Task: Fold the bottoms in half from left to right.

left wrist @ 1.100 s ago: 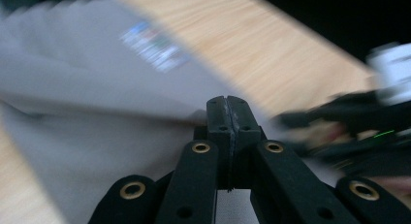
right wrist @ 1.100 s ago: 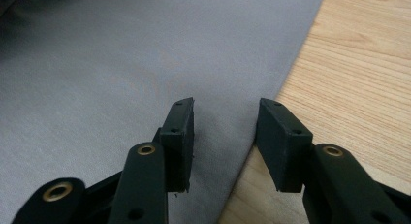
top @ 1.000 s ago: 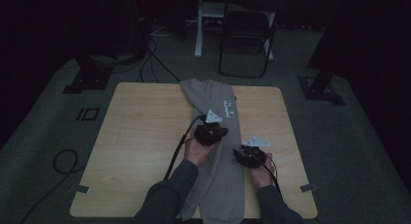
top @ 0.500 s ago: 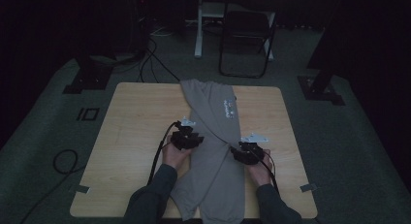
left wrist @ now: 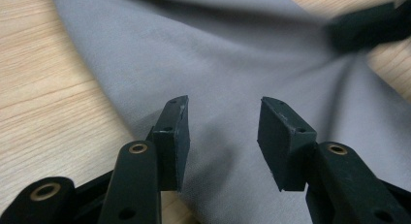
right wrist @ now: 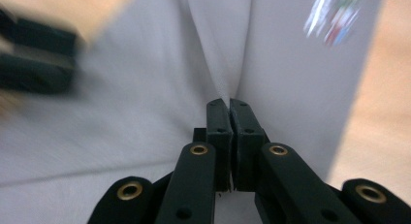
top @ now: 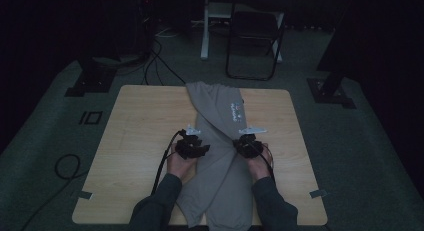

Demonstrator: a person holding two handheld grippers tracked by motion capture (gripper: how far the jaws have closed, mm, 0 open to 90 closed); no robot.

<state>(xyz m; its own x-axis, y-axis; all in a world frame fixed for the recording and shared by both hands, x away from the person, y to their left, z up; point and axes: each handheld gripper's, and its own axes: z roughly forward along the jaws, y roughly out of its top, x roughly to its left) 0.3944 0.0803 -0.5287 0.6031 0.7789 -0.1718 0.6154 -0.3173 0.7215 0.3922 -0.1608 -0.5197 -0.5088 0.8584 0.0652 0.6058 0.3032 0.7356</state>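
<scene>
Grey fabric, a long garment that looks like a pair of trousers [top: 220,141], lies on a pale wooden bench [top: 130,141], running from the far edge down to the near edge, where it hangs over towards the person. A small printed logo [top: 235,110] shows on the upper part, which is folded across at an angle.

On the left, the left tongs [top: 196,147] sit at the left edge of the cloth, held in the person's left hand [top: 181,163]. A second ago these tongs were further up and more to the middle of the garment, over the fold; they have since dropped down and out to the cloth's left edge. Their jaws have just been opening and now stand well apart in the left gripper view [left wrist: 223,132], with bare cloth lying flat below and between them, nothing pinched. That reads as a release: the left side has been laid down and let go.

On the right, the right tongs [top: 246,143] rest at the cloth's right edge, a little further up the bench than half a second ago. Their jaws have just been closing and now meet [right wrist: 229,112], and a crease of the grey fabric runs right into them, so they appear to have nipped a fold.

Judging by this, the folding passes to the right side next, with the left free to hold or smooth.
</scene>
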